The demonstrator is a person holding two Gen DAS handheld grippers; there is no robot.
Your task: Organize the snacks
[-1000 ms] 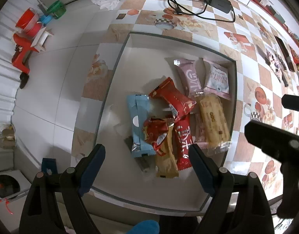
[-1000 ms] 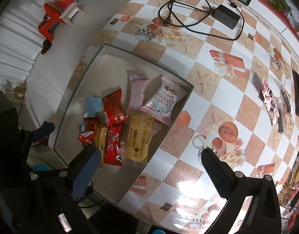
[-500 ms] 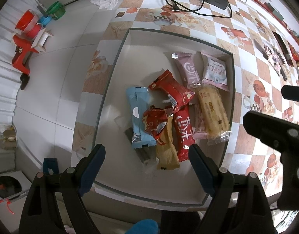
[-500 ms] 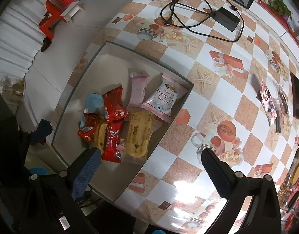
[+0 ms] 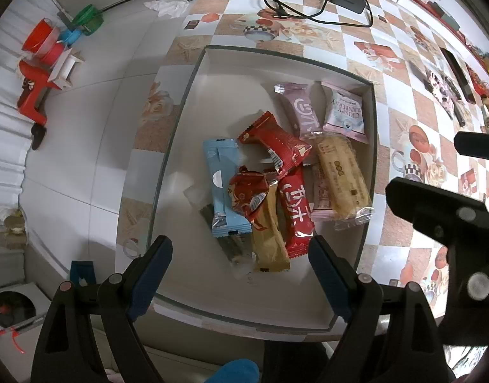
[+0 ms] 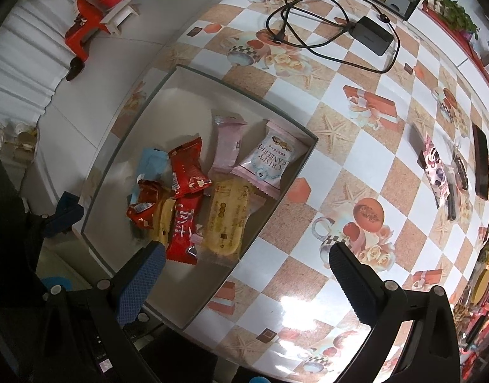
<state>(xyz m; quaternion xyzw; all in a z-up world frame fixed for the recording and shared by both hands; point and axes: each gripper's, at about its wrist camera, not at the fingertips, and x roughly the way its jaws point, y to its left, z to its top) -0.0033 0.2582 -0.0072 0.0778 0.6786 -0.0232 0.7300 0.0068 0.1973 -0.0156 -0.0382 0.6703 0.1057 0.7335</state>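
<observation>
A shallow white box (image 5: 244,73) (image 6: 167,95) sits near the table's corner and holds several wrapped snacks: a blue pack (image 5: 223,185), red packs (image 5: 274,146) (image 6: 187,166), a gold bar (image 5: 270,233), a yellow biscuit pack (image 5: 343,175) (image 6: 228,220) and two pink packs (image 5: 344,111) (image 6: 270,159). My left gripper (image 5: 241,265) hangs open high above the box's near end, nothing between its fingers. My right gripper (image 6: 244,274) is open too, above the box's right edge and empty. More snack packs (image 6: 435,172) lie on the table at the far right.
The checked tablecloth (image 6: 356,159) carries a black charger with coiled cable (image 6: 368,33) at the back and a dark phone (image 6: 480,159) at the right. The table's left edge drops to a tiled floor with red and green plastic items (image 5: 43,51).
Both views have drifted slightly, so the box and snacks sit a little lower and nearer in the pictures. The snacks have not moved and both grippers stay open.
</observation>
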